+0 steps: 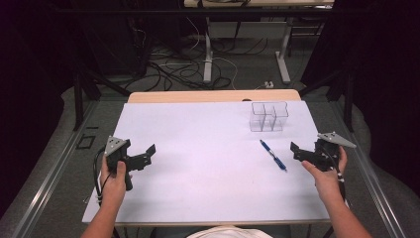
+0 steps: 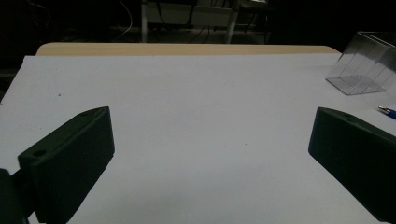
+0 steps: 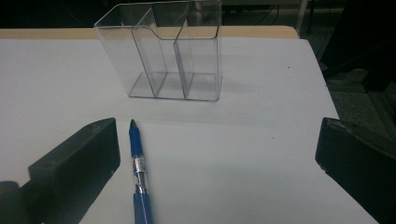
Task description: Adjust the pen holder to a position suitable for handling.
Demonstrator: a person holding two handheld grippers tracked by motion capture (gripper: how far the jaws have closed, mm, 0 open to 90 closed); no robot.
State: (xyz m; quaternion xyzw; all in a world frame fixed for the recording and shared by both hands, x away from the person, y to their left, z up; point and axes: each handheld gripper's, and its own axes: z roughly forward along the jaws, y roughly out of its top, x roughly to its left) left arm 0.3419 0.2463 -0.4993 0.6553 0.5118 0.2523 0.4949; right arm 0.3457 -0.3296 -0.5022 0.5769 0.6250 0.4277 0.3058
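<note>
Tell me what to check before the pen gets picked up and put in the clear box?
1. Right hand-held gripper open: ok, jaws stand wide apart.
2. Blue pen free to grab: ok, it lies flat on the white table, nothing on it.
3. Pen between the right jaws: ok, though it lies close to one jaw, not centred.
4. Clear organizer upright: ok, compartments look empty.
5. Left hand-held gripper out of the way: ok, open, far from the pen.

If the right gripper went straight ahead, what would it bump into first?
Probably the clear organizer, which stands straight ahead of the open right gripper. The blue pen lies low beside one jaw, so it might get brushed.
</note>
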